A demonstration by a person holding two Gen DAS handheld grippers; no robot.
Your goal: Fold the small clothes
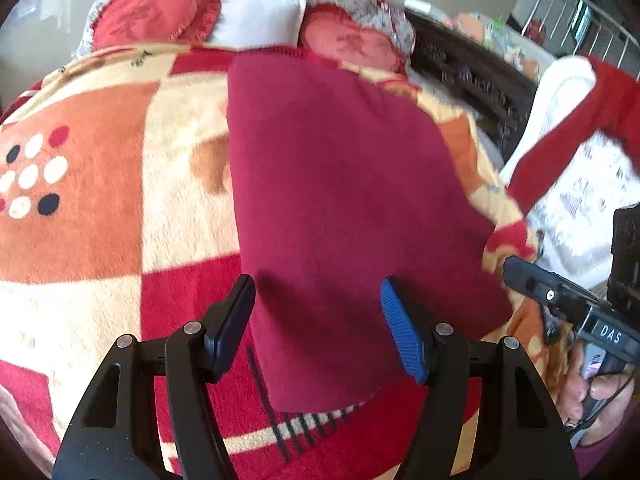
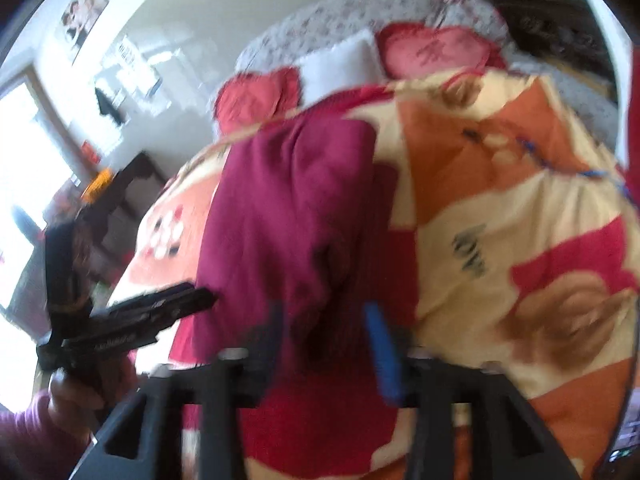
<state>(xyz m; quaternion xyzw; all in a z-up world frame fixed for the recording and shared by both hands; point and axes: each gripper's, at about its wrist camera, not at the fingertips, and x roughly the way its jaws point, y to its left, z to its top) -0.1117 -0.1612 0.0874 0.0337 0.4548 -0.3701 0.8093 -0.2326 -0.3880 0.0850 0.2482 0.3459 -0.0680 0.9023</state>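
the dark red garment (image 1: 344, 184) was seen laid flat on the patterned blanket (image 1: 100, 208) of the bed, folded into a long strip running from the near edge toward the heart-shaped cushions (image 1: 144, 20) at the far end. the left gripper (image 1: 318, 326) was held just above its near end with the jaws apart — nothing was clamped between the blue pads. the right gripper (image 2: 326, 344) was also seen with its jaws apart over the garment's near right part; the view was blurred, but the cloth did not appear to be pinched.

several risks could be judged from this. a raised ridge was visible along the garment's right side in the right wrist view, so a crease could be trapped if the next fold were made over it. the fleecy blanket could be caught together with the knit if a gripper were closed too low, and the strip could be dragged askew if only one corner were lifted.

little writing could be read — "das" was printed on the right gripper's body in the left wrist view, and dark letters on the blanket at the right were too smeared to be made out.
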